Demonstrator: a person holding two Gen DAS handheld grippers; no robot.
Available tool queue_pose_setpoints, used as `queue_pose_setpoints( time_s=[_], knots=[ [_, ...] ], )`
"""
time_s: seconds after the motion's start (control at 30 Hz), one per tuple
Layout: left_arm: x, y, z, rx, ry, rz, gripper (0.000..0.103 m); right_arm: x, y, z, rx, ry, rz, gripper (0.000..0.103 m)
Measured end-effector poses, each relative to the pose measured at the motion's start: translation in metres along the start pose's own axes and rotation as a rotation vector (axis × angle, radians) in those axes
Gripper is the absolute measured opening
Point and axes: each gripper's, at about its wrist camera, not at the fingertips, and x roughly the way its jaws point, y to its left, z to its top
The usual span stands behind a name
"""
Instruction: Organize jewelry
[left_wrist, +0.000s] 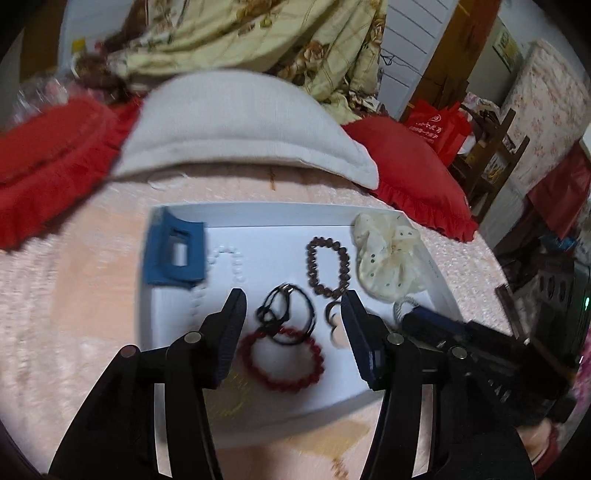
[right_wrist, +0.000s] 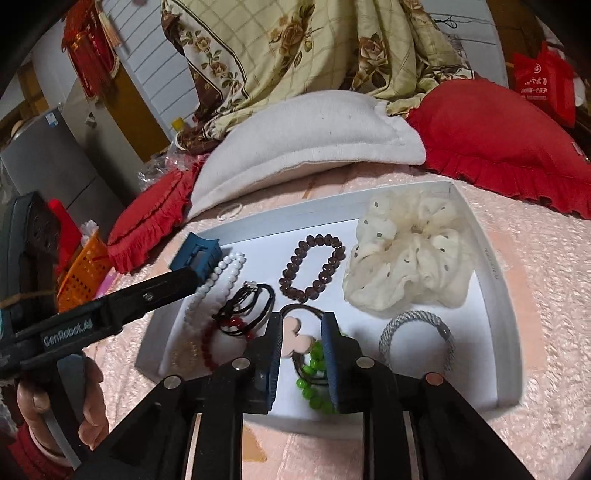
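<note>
1. The white tray (right_wrist: 495, 266) lies on the bed's pink cover (right_wrist: 546, 332) and holds all the jewelry.
2. The cream scrunchie (right_wrist: 406, 258) fills its far right corner; the blue claw clip (left_wrist: 175, 253) sits far left.
3. The right tongs (right_wrist: 299, 321) stand apart, straddling the pink mouse-shaped hair tie (right_wrist: 297, 338), which lies beside the green bead bracelet (right_wrist: 314, 376). Closing on the pink charm alone would likely avoid dragging the beads.
4. The left tongs (left_wrist: 293, 302) hover apart over the black hair ties (left_wrist: 286, 314) and red bead bracelet (left_wrist: 284, 360), gripping nothing.
</note>
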Motion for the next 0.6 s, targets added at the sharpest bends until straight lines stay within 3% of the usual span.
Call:
queue_pose_setpoints(
  time_s=[0.47, 0.6],
  knots=[
    [-0.104, -0.003, -0.090, 0.031, -0.207, 0.340, 0.060, -0.051, 0.032, -0.067, -0.034, 0.015, -0.022, 0.021],
    [-0.131, -0.012, -0.111, 0.033, -0.302, 0.454, 0.072, -0.061, 0.042, -0.087, -0.040, 0.023, -0.029, 0.021]
  ],
)
